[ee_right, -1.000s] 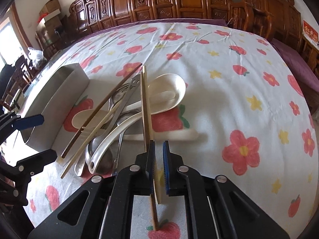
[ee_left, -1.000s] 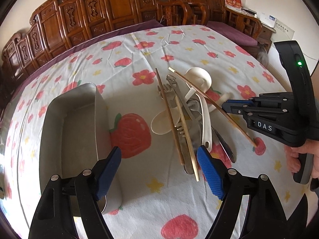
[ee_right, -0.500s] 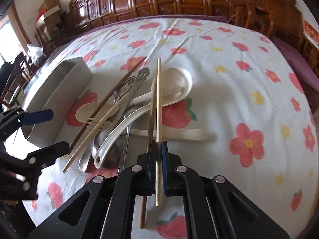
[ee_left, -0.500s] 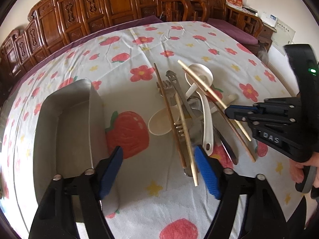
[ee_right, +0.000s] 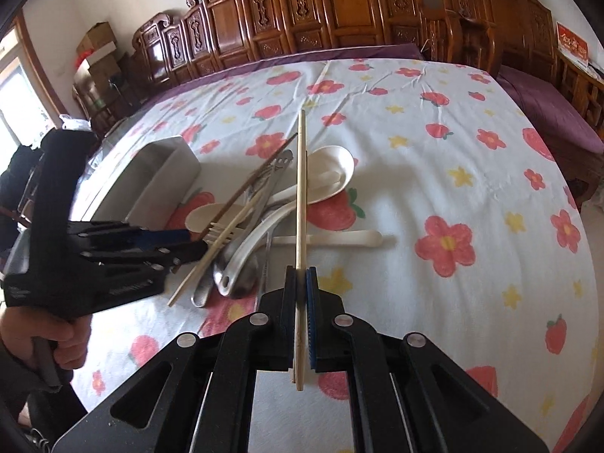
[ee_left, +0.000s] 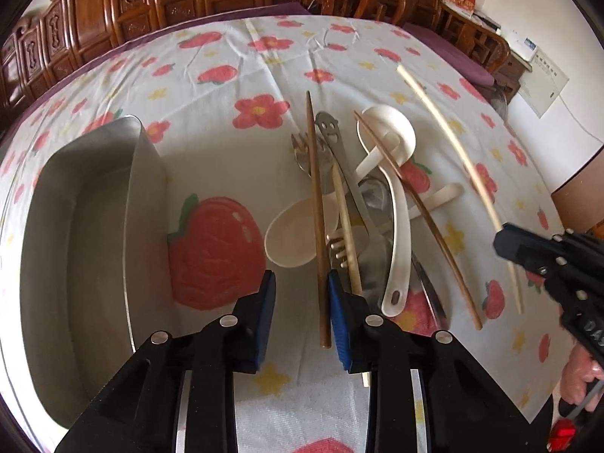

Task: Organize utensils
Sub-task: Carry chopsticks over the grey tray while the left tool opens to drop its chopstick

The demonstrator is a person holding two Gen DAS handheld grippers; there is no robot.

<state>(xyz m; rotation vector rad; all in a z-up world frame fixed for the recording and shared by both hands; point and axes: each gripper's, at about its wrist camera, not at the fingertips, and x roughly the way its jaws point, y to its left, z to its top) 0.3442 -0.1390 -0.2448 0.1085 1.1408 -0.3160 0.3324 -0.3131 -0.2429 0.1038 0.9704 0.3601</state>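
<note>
Nearest the left wrist camera, the left gripper (ee_left: 298,290) hangs steeply over the flowered cloth (ee_left: 234,87) on the bench, its blue pads closing around the near end of a dark brown chopstick (ee_left: 316,219). The stick lies just inside the right-hand pad, and a gap shows on its other side, so the pads do not yet press on it. Beside that pad a pale chopstick (ee_left: 345,222) runs up the heap of utensils, across a fork (ee_left: 338,243). To the left stands a metal tray (ee_left: 94,226) with nothing visible in it, a view into it that the right camera does not give.

The right wrist camera shows what the left one blurs: the right gripper (ee_right: 301,283) clamped tight on a light bamboo chopstick (ee_right: 300,188), raised clear of the pile and pointing away along the fingers. In the left view this stick is only a streak at the right.

Farther on, the pile holds a white ceramic spoon (ee_right: 328,177), a long white ladle-like spoon (ee_left: 398,226), a steel handle with a smiling face cut into it (ee_left: 328,130) and another brown chopstick (ee_left: 422,219).

Beyond the bench stand carved wooden chairs (ee_right: 339,3).
</note>
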